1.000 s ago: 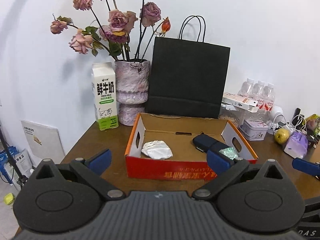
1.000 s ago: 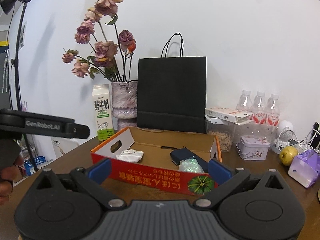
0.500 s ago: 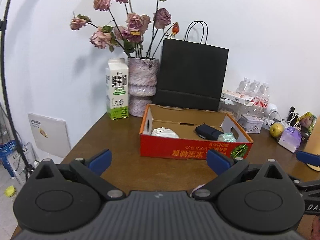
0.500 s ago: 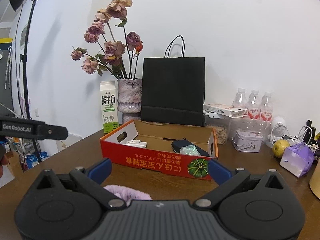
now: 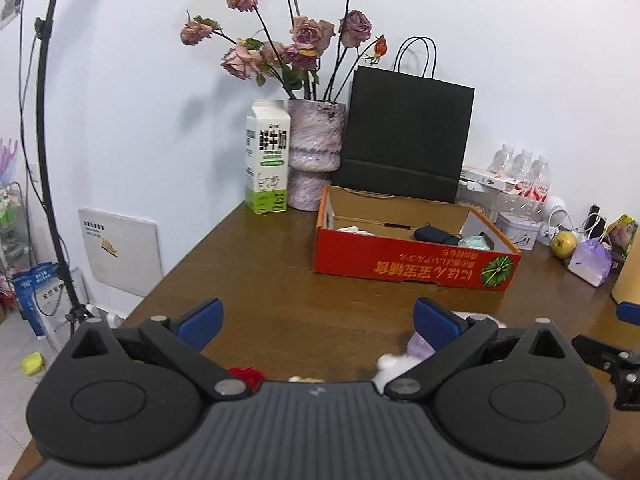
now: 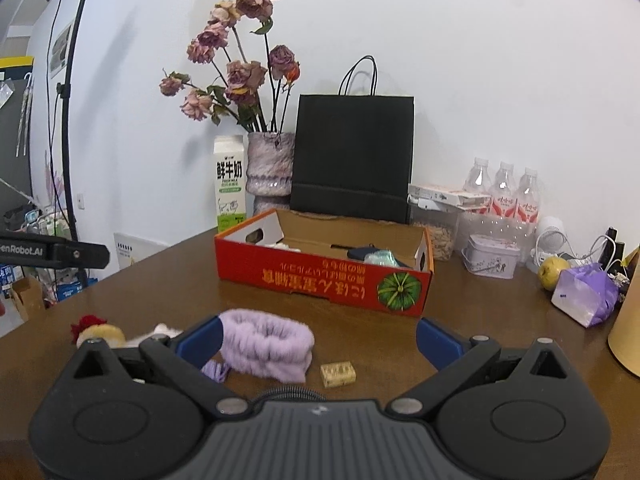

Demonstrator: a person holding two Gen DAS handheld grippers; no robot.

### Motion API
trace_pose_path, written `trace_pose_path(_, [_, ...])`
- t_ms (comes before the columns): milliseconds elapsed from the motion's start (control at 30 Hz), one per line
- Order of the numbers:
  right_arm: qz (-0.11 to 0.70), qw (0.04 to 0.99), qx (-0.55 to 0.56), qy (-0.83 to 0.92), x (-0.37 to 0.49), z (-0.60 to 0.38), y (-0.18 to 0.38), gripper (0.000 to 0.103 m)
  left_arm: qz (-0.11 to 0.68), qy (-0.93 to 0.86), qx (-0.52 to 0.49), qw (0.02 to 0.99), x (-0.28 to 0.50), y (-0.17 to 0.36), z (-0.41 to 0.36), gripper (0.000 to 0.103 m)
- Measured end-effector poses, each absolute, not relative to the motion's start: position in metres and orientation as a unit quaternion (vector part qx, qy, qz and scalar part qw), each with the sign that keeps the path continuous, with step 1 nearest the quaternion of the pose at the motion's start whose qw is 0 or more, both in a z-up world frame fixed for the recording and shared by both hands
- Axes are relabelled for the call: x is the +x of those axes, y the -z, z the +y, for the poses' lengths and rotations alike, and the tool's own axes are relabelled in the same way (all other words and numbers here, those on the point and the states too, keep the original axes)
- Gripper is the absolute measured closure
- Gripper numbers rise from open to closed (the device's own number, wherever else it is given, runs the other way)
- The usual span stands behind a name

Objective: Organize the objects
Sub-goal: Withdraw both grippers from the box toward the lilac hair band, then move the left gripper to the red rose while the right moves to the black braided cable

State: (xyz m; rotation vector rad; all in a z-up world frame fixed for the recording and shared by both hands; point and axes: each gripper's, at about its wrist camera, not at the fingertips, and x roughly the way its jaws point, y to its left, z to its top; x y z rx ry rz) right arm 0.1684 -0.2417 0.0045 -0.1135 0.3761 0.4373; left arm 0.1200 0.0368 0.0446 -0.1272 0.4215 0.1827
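A red cardboard box [image 5: 412,262] [image 6: 320,276] sits open on the brown table, holding a white crumpled item, a dark pouch [image 5: 436,235] and a greenish wrapped item [image 6: 380,258]. My left gripper [image 5: 316,320] is open and empty, back from the box. My right gripper [image 6: 318,340] is open and empty. A fluffy purple headband [image 6: 266,344] lies between its fingers near the left one, with a small tan block [image 6: 338,374] beside it. A red and yellow plush item [image 6: 96,330] lies at the left; a red bit [image 5: 246,374] shows under the left gripper.
A milk carton [image 5: 267,160], a vase of dried roses [image 5: 316,160] and a black paper bag [image 5: 404,140] stand behind the box. Water bottles [image 6: 504,196], a tin [image 6: 492,256], an apple [image 6: 552,272] and a purple packet [image 6: 584,294] crowd the right. A lamp stand [image 5: 48,160] stands off the table's left edge.
Both grippers have pulled back and away from the box, which now looks smaller. The purple headband, tan block and plush item have come into view near the grippers.
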Motion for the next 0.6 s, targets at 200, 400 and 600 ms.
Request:
trace_pose_path(200, [0.206,0.954,-0.055,-0.213,0.163,-0.246,0.009,0.000,0.207,-0.098,-0.053,0.972,0.100,-0.036,0.045,0.000])
trace_pose_path(400, [0.234,0.947,-0.061,-0.212,0.159,-0.244,0.031,0.000,0.220,-0.105,-0.059,0.968,0.088,-0.022,0.061,0.000])
trace_pose_path(600, [0.267,0.939,-0.061,-0.208,0.157,-0.242,0.054,0.000,0.235,-0.101,-0.062,0.965,0.080,-0.008,0.077,0.000])
